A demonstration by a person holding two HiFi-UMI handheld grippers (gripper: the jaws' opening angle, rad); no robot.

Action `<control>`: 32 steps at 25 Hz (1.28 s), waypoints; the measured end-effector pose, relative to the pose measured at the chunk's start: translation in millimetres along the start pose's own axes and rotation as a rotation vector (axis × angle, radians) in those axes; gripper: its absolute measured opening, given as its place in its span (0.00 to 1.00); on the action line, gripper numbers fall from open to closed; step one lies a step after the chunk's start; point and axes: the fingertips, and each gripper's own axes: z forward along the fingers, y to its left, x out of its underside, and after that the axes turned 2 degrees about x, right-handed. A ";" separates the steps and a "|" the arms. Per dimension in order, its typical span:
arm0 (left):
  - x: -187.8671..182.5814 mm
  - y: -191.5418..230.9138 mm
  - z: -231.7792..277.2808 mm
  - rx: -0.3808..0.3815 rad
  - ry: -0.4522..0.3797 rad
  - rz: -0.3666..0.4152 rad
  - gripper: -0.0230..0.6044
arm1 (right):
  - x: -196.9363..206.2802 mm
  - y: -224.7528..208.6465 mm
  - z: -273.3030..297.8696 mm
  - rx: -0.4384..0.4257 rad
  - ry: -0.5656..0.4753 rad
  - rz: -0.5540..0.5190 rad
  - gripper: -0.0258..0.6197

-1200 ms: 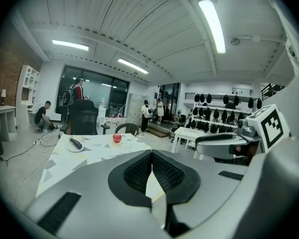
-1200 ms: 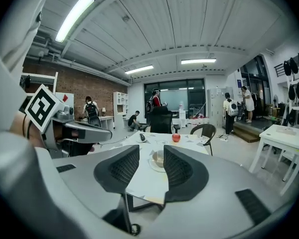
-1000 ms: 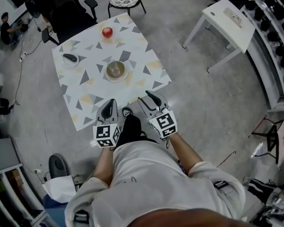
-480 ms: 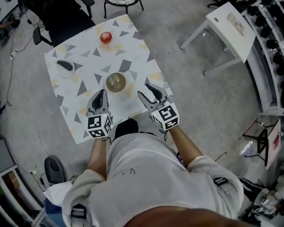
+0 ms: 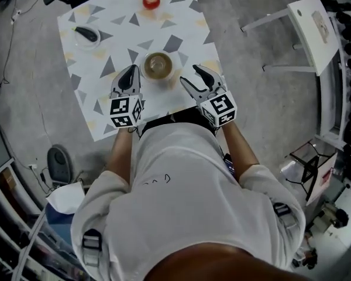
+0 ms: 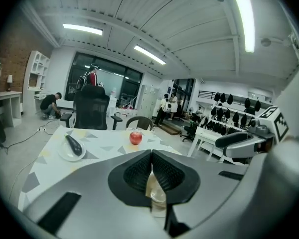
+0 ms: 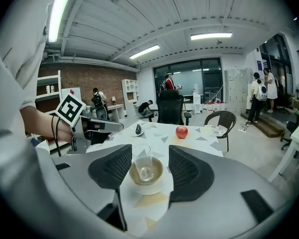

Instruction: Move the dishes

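**A:** Start nearest. How do the jaws stand?

**B:** The left gripper (image 6: 151,156) has its jaws clenched, pad against pad, with nothing caught between them (a glass shows through the gap under the tips, but it sits farther off). The right gripper (image 7: 148,156) has its jaws released, wide apart and empty.

**A:** And the dishes?

**B:** Just past the grippers, on the near half of the bench (image 5: 175,23), a clear glass (image 7: 142,161) stands upright in a brown bowl (image 7: 158,172), and the bowl rests on a white saucer (image 7: 148,189). In the head view the left gripper is at the bowl's 8 o'clock and the right one at its 4 o'clock. Both are near the stack but apart from it. The right gripper view looks at the stack straight between its open jaws.

**A:** Farther on?

**B:** A small plate (image 6: 65,155) sits at the bowl's 10 o'clock, well apart from it, and carries a dark long thing (image 6: 74,144) (I cannot tell what it is). A red apple (image 6: 135,137) lies near the far edge at the bowl's 12 o'clock. Beyond that edge stands a black office chair (image 7: 169,108).
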 end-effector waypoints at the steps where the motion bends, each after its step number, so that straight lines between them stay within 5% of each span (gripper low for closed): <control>1: 4.8 1.6 1.5 -0.007 0.011 -0.006 0.07 | 1.7 0.1 6.5 -0.018 0.013 -0.015 0.40; 20: 67.7 -15.5 -15.2 -0.389 0.082 -0.223 0.07 | 35.3 14.3 89.6 -0.527 0.151 -0.291 0.48; 32: 117.0 -28.6 -67.7 -0.547 0.089 -0.375 0.07 | 68.3 38.1 135.3 -0.616 0.222 -0.432 0.58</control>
